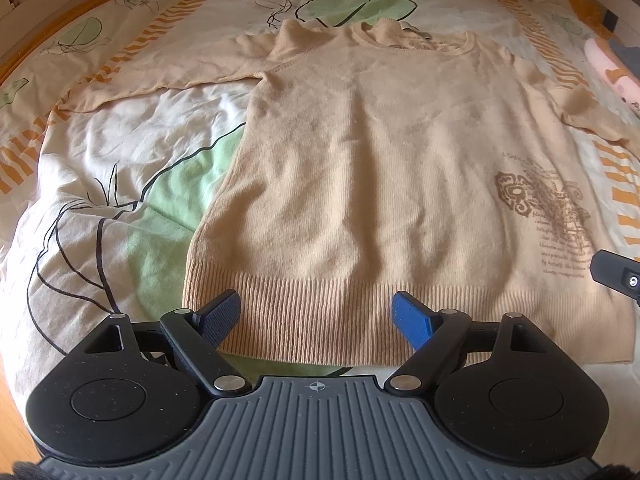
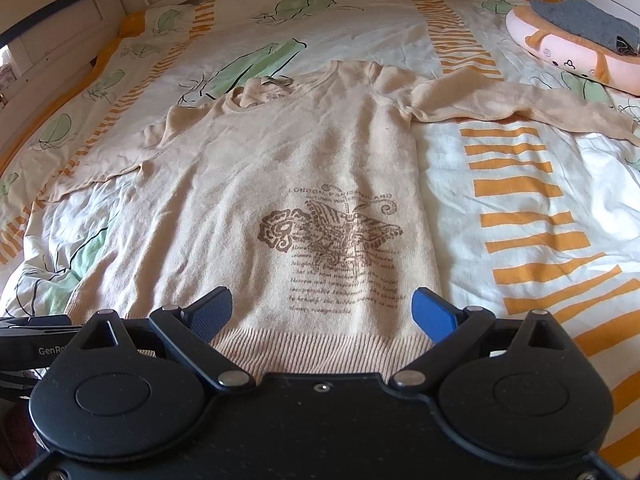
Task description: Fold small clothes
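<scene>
A beige knit sweater lies spread face-up across a patterned bedsheet, filling the centre of both wrist views, its ribbed hem nearest the cameras and its neckline toward the top of the frame. The left gripper hovers at the lower centre of its view with its blue fingers wide apart over the hem, gripping nothing. The right gripper sits likewise at the lower centre of its own view, fingers spread on either side of the hem below the brown printed motif, also empty-handed. One sleeve stretches toward the upper left of the left view; the other sleeve runs out to the upper right of the right view. A pink plush cushion rests at the upper right. No fold appears made: body and both sleeves lie flat and open, so the whole folding job seems to remain ahead.
</scene>
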